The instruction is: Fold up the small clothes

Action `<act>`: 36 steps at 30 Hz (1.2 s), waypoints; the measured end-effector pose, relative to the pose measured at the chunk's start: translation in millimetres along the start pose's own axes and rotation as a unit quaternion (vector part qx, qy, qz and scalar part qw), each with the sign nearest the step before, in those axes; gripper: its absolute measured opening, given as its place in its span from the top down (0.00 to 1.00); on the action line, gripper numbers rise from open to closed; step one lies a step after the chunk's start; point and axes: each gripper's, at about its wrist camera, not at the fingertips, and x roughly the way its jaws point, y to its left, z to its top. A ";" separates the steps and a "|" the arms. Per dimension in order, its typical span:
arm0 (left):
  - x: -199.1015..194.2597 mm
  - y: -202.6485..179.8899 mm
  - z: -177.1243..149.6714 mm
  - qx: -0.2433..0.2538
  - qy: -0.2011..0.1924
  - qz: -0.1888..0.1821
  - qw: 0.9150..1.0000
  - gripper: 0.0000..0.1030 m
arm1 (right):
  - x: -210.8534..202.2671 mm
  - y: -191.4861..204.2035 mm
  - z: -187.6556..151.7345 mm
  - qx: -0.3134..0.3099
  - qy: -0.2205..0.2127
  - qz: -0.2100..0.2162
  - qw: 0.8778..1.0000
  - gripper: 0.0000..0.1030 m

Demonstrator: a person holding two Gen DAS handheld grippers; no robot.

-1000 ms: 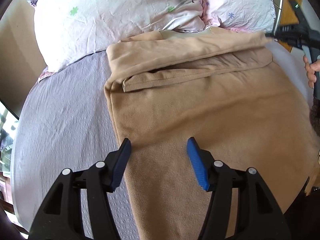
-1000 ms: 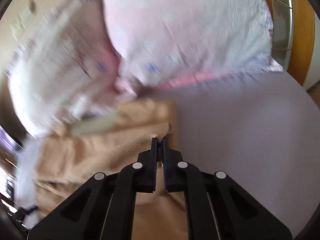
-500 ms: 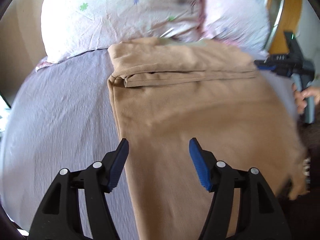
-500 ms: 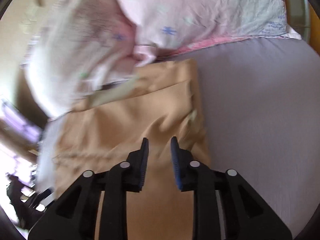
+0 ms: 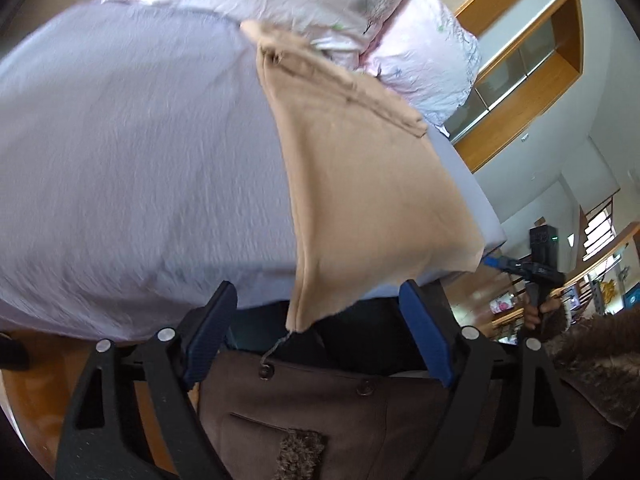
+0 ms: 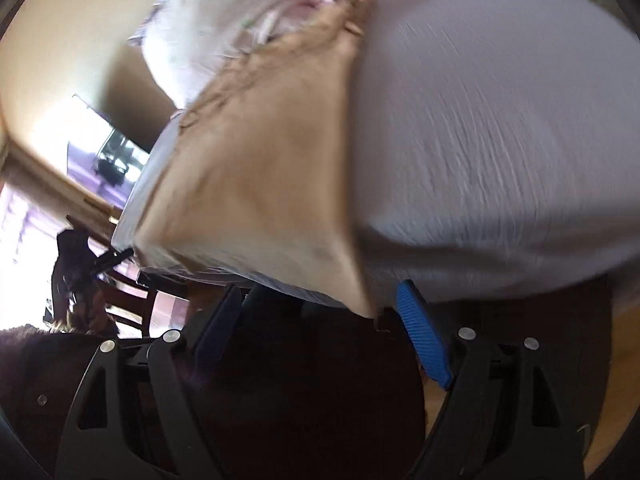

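A tan garment (image 5: 360, 184) lies on the lilac-sheeted bed (image 5: 140, 160), its far end touching the floral pillows (image 5: 320, 4), its near corners overhanging the bed's edge. Left gripper (image 5: 316, 332) and right gripper (image 6: 320, 332) hang spread wide, empty. Wooden shelving (image 5: 532, 72) lines the wall.

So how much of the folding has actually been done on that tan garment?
One fold looks done: the far end of the tan garment is doubled over near the pillows. Nothing is in hand now: the left claw and right claw are both open at the near bed edge, each by a near corner of the cloth. Gripping those corners and the remaining folds are still left.
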 end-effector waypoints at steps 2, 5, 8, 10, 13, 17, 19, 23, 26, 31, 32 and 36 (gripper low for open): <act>16.7 0.2 -1.0 -0.003 0.013 -0.008 1.000 0.20 | 21.7 -8.4 1.4 0.006 0.014 0.031 0.999 0.21; 41.8 -2.5 0.5 -0.011 0.028 -0.022 0.999 0.25 | 46.6 -14.1 5.8 0.008 0.025 0.079 0.997 0.35; 59.5 2.7 1.6 -0.049 0.038 -0.052 0.997 0.70 | 59.6 -20.9 5.0 0.014 0.023 0.131 0.991 0.93; 64.8 7.7 1.7 -0.075 0.047 -0.064 0.994 0.96 | 53.6 -18.6 1.9 0.003 0.008 0.159 0.987 0.93; 49.3 4.8 3.9 -0.090 0.038 -0.079 0.992 0.96 | 27.7 0.5 8.9 -0.032 -0.030 0.199 0.979 0.94; 6.9 -26.4 48.0 -0.040 -0.028 -0.084 0.995 0.96 | -14.4 38.9 62.6 -0.093 -0.109 0.211 0.967 0.94; -3.1 -38.2 94.0 -0.013 -0.068 -0.071 0.995 0.96 | -22.6 57.6 103.2 -0.113 -0.150 0.199 0.962 0.94; 14.0 -30.6 192.4 -0.023 -0.119 -0.041 0.992 0.96 | -15.3 64.8 201.4 -0.094 -0.225 0.159 0.957 0.94; 58.8 -5.0 263.7 -0.064 -0.123 -0.013 0.990 0.96 | 23.8 51.1 276.0 -0.040 -0.240 0.100 0.965 0.94; 152.5 51.6 326.2 -0.152 -0.076 0.035 0.985 0.96 | 118.8 3.8 358.6 0.069 -0.163 0.002 0.984 0.93; 161.0 59.1 327.7 -0.166 -0.070 0.036 0.983 0.96 | 135.4 -4.6 366.1 0.090 -0.138 -0.013 0.986 0.92; 162.1 79.7 323.0 -0.215 -0.089 -0.017 0.972 0.76 | 139.3 -8.3 370.1 0.098 -0.140 -0.013 0.985 0.18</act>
